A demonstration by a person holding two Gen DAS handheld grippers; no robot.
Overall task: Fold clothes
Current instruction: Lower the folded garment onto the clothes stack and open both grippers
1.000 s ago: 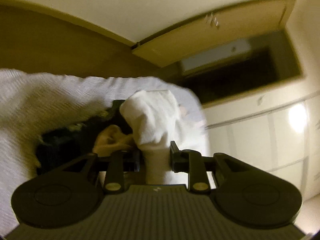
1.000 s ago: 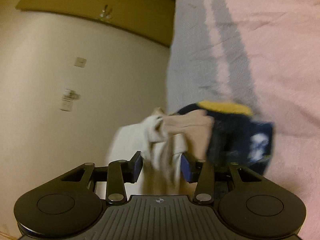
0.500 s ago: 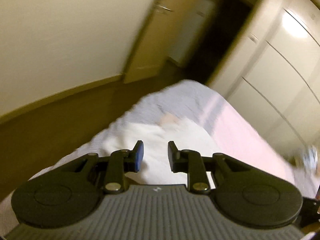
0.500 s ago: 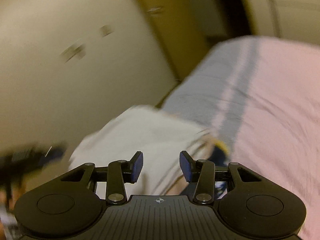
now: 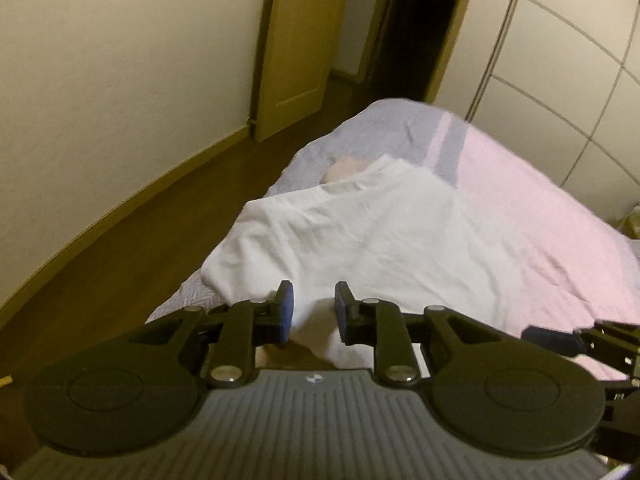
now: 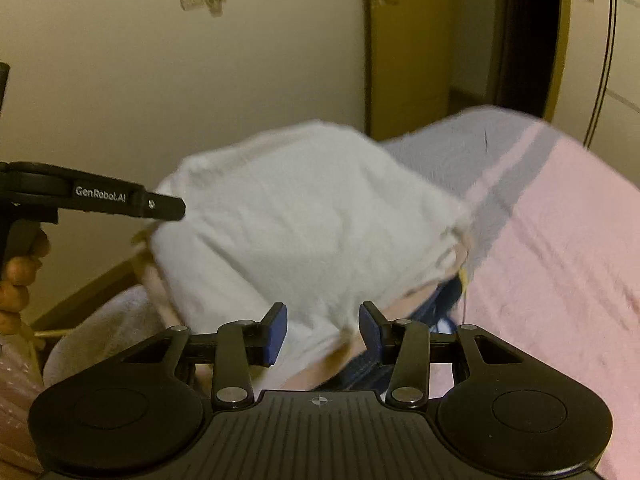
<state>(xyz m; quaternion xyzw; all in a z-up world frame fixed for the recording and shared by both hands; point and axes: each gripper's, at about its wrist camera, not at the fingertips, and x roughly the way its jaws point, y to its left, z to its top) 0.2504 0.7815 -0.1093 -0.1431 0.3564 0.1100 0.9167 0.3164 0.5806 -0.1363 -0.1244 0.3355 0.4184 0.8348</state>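
A white garment (image 5: 372, 236) is spread over the bed, also in the right wrist view (image 6: 304, 216), where it is blurred. My left gripper (image 5: 313, 312) is shut on the garment's near edge, cloth bunched between the blue pads. My right gripper (image 6: 322, 330) holds white cloth between its pads, jaws wider apart. A dark blue garment with yellow trim (image 6: 440, 312) and beige cloth (image 6: 316, 372) lie under the white one. The left gripper shows from the side in the right wrist view (image 6: 160, 206). The right gripper's tip shows in the left wrist view (image 5: 552, 338).
The bed has a pink blanket (image 5: 560, 232) and a grey-lilac cover (image 5: 396, 128) at its far end. Dark wooden floor (image 5: 152, 232) runs left of the bed. A wooden door (image 5: 300, 40) stands open beyond, white wardrobes (image 5: 560, 60) on the right.
Both grippers swung the bunched white garment out; it now spreads over the bed. The dark blue garment that hung beside it now lies under it. Both cameras turned toward the door.
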